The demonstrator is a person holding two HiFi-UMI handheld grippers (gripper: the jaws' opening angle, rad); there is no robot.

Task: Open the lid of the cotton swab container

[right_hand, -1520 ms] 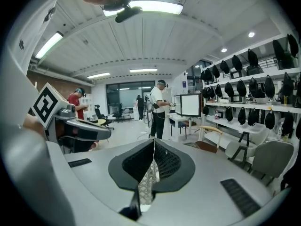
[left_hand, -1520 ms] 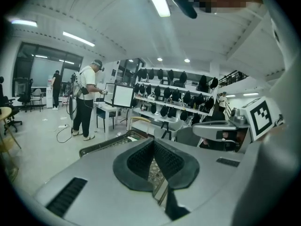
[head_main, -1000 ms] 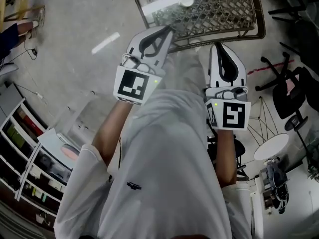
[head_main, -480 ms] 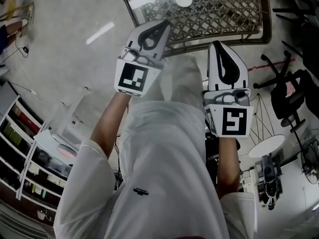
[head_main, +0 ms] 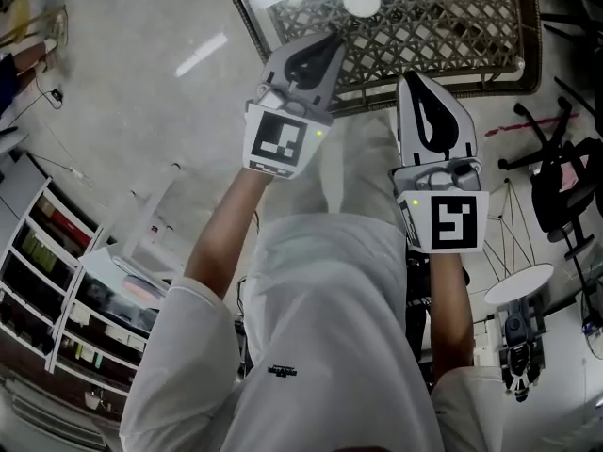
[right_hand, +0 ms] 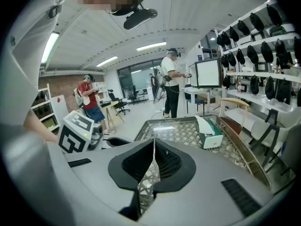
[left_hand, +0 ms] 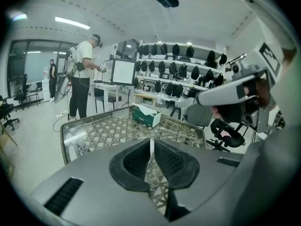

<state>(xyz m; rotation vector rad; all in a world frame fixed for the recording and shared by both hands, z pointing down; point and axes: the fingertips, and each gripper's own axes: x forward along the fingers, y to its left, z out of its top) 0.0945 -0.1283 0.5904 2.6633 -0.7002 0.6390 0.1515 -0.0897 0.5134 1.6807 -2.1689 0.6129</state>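
The big table (head_main: 471, 36) was in front of me. My left gripper (head_main: 334, 38) and right gripper (head_main: 413, 79) hung by its near edge, fingers pressed together, holding nothing. A small round white thing (head_main: 363, 1) sat farther in, maybe the cotton swab container. With shut fingers I might bump it and slide it away.

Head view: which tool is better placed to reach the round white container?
Left, probably: the left tool is nearer the round white container; the right tool sits further back. Both are shut.
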